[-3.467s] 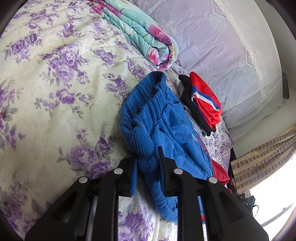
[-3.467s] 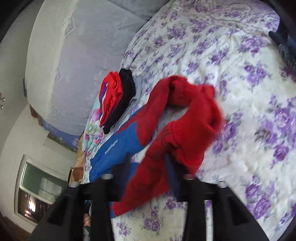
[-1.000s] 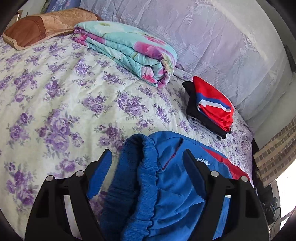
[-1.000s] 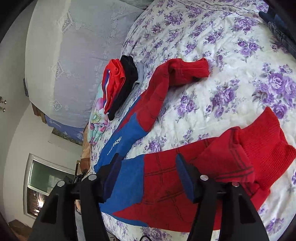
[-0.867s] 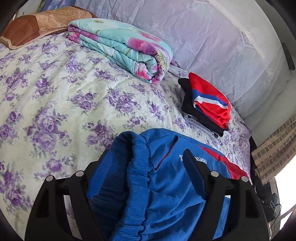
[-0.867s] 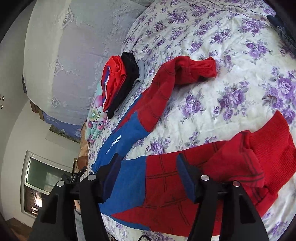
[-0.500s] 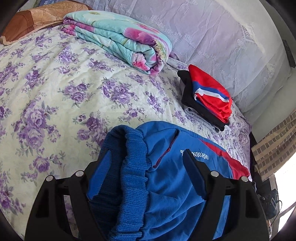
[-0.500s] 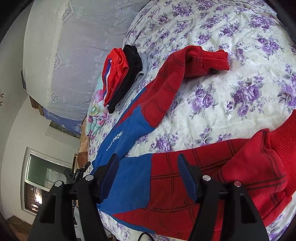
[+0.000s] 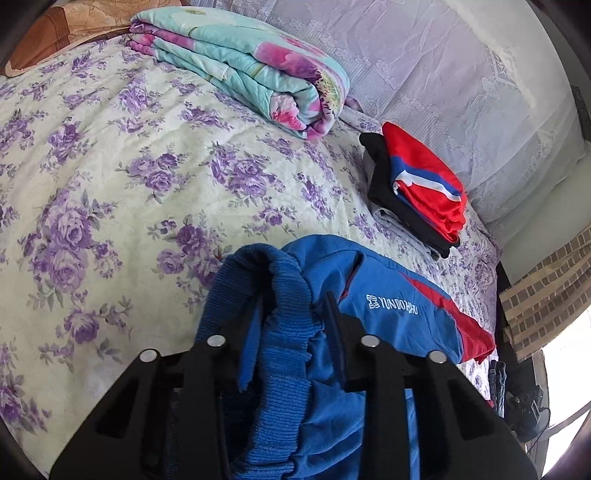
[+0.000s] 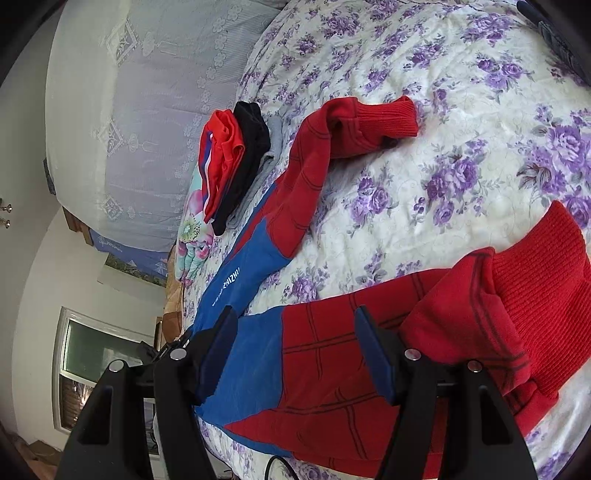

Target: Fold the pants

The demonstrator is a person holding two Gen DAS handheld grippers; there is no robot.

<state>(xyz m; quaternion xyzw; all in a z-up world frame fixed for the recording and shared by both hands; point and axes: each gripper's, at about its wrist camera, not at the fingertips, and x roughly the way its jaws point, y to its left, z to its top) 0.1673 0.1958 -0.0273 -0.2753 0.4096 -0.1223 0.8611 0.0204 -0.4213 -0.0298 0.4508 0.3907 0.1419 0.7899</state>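
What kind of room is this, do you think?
Most likely a bedroom: a bed with a purple-flowered bedspread, a folded quilt and pillow at its head, and a stack of folded clothes.

One pants (image 9: 388,332), one folded blanket (image 9: 251,70), one clothes stack (image 9: 417,188)

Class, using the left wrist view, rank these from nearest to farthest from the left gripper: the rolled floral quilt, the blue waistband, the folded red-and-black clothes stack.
1. blue waistband: between the closing jaws of the left gripper.
2. folded red-and-black clothes stack: farther up the bed, right.
3. rolled floral quilt: farthest, at the top of the view.
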